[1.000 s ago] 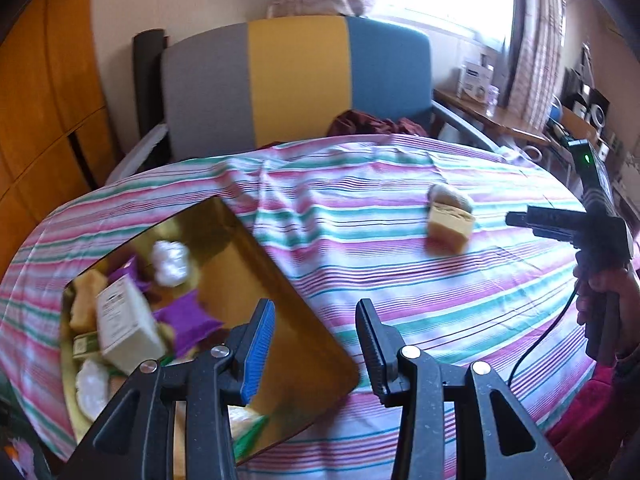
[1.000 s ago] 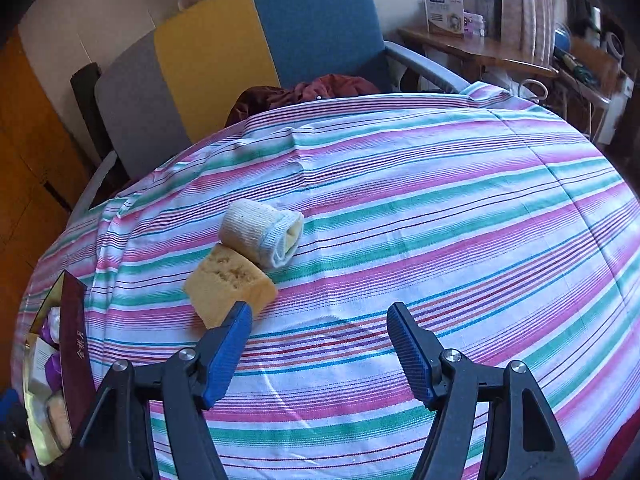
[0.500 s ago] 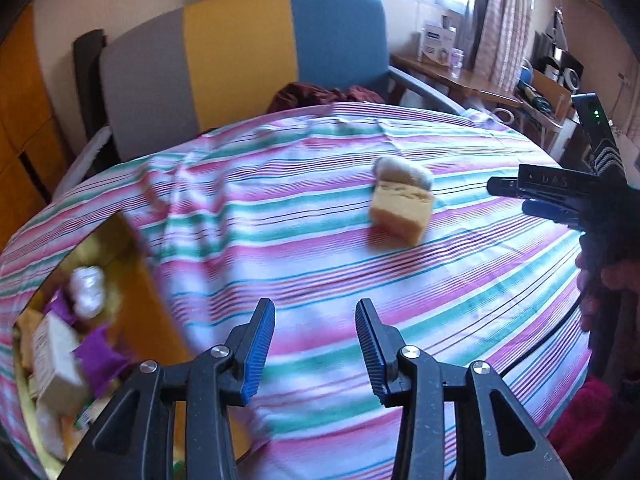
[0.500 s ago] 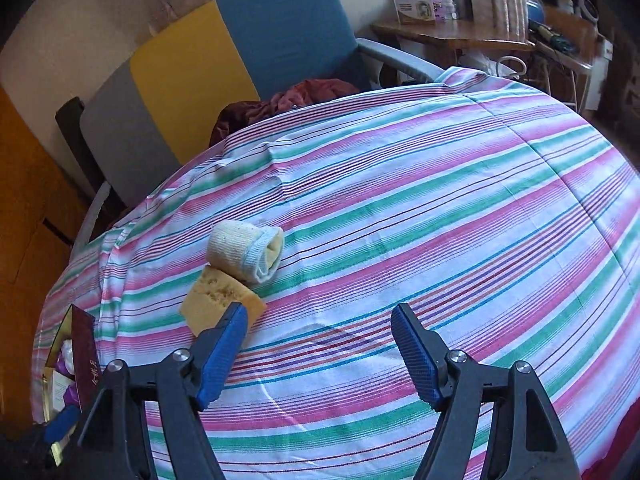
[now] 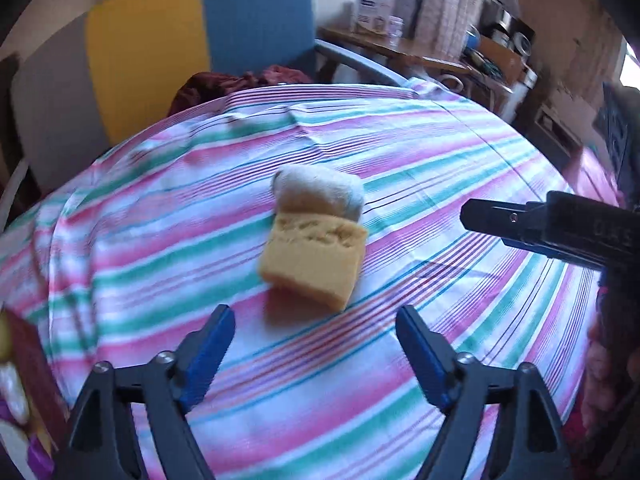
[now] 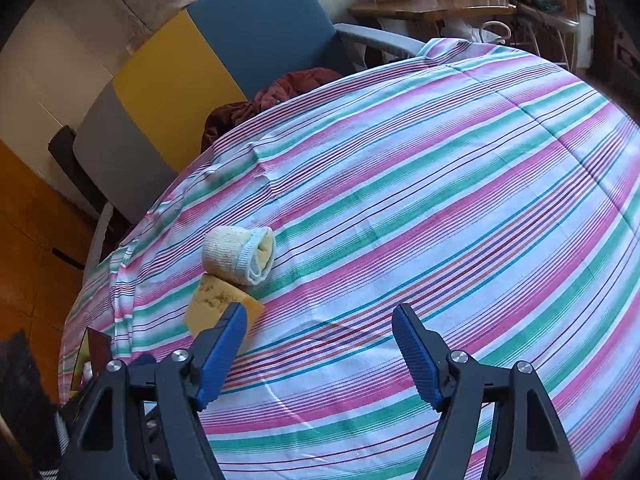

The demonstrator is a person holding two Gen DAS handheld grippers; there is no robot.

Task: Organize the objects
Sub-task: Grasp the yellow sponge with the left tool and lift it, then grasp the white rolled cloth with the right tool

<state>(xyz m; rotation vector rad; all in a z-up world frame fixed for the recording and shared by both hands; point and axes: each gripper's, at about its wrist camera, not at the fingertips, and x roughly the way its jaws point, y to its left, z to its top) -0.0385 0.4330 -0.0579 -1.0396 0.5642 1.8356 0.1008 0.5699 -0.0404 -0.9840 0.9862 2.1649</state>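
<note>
Ahead of the left tongs [image 5: 314, 354] a yellow sponge [image 5: 314, 262] lies on the desk [image 5: 440, 168], a short way beyond the blue pads and about level with the gap between them. Touching its far edge is a rolled sock [image 5: 320, 194], cream with a pale blue cuff. Nothing lies between the left tongs and the sponge. To the right of the left tongs, near the sponge but apart from it, the black body of the right tongs reaches in from the side, with part of a hand [image 5: 608, 368] below it. At the lower left edge, just beside the left tongs, a box [image 5: 24, 364] holds purple and white things, too blurred to name.

From the right tongs [image 6: 320, 350], the sponge sits behind the left pad, which partly covers it; whether the pad touches it cannot be told. The sock lies just beyond, up and left of the gap.

A cloth striped in pink, green and white covers the desk. Past the far edge stands a chair [image 6: 256, 28] in grey, yellow and blue panels with a dark red garment [image 6: 276, 96] on its seat, and a cluttered wooden side table [image 6: 432, 10] by the window.

The left tongs have just been opening and now stand spread wide, with nothing between them. The right tongs have also eased apart, released and holding nothing.
</note>
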